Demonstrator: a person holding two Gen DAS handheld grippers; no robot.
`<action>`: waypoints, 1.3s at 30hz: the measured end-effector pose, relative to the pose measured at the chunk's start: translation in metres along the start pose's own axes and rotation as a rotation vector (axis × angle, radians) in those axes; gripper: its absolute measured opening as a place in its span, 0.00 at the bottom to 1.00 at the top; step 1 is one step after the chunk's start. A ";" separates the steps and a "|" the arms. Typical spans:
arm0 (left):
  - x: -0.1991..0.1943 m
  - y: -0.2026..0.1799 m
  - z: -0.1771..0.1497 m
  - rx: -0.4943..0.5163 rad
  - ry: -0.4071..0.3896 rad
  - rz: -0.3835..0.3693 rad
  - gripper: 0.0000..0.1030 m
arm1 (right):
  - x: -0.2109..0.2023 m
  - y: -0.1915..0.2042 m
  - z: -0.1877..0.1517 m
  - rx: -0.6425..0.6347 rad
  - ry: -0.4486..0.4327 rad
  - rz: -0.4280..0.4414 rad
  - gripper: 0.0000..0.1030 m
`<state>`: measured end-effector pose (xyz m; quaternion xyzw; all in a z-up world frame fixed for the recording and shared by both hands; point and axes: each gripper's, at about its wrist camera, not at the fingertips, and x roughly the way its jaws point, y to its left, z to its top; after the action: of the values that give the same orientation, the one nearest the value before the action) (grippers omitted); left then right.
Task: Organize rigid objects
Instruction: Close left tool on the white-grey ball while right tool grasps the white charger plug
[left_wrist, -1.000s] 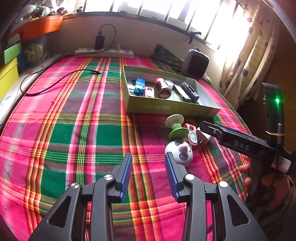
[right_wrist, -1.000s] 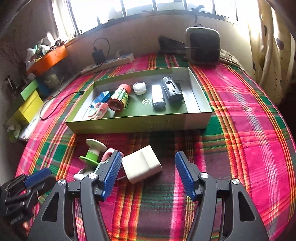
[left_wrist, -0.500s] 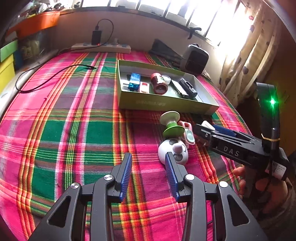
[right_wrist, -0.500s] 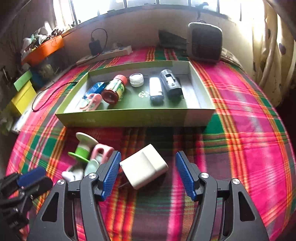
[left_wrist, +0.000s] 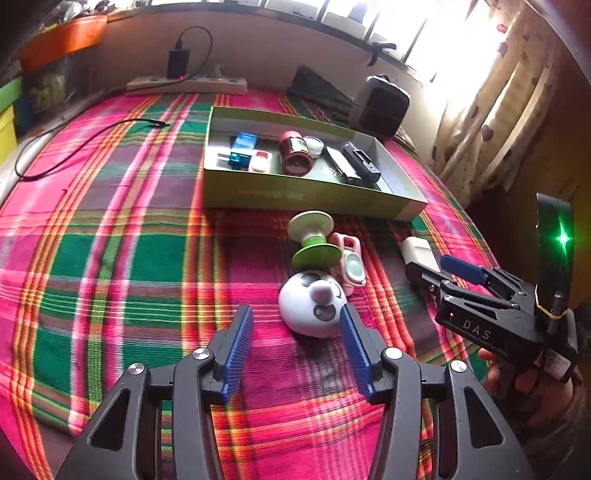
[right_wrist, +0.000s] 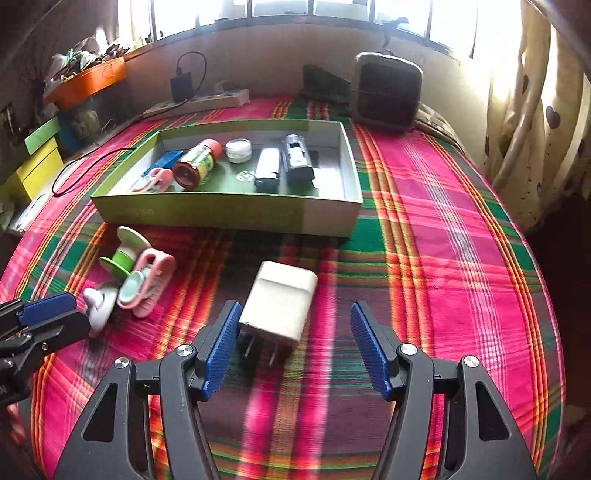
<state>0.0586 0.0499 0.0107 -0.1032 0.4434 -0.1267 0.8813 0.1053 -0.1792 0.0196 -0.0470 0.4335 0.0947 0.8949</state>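
Surface: plaid cloth (left_wrist: 122, 266) in pink, green and orange covers the work area.
Tray: shallow green box (right_wrist: 221, 214) lies on the far half of the cloth, long side toward the grippers.
Tray contents: blue packet (left_wrist: 242, 147), small pink-and-white item (left_wrist: 260, 162), red-capped bottle (right_wrist: 197, 162) lying on its side, white round jar (right_wrist: 239, 150), two dark oblong devices (right_wrist: 299, 162) side by side.
Loose items: white round toy (left_wrist: 314, 306), green-and-white spool (left_wrist: 314, 240), pink clip (right_wrist: 151, 280) and white charger (right_wrist: 280, 302) lie on the cloth on the near side of the tray. Toy, spool and clip are clustered together; the charger sits apart to their right.
Left gripper (left_wrist: 295, 328): jaws have just been opening and now stand wide. The toy lies just beyond the tips, close to the right finger; the pads do not press on it.
Right gripper (right_wrist: 291, 325): jaws spread wide, released. The charger's pronged end lies between the tips, next to the left pad; whether that pad touches it cannot be told.
Background: power strip (right_wrist: 199, 101) and dark square heater (right_wrist: 388, 92) stand along the far wall under the window.
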 end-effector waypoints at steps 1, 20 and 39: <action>0.001 -0.001 0.000 -0.001 0.002 -0.001 0.47 | 0.001 -0.004 0.000 0.004 0.005 0.001 0.60; 0.016 -0.015 0.011 0.033 0.008 0.087 0.47 | 0.010 -0.023 0.006 -0.042 0.021 0.050 0.60; 0.017 -0.017 0.012 0.033 -0.001 0.067 0.34 | 0.007 -0.022 0.004 -0.042 0.010 0.059 0.45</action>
<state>0.0763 0.0290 0.0100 -0.0740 0.4440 -0.1045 0.8868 0.1179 -0.1992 0.0164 -0.0535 0.4369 0.1297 0.8885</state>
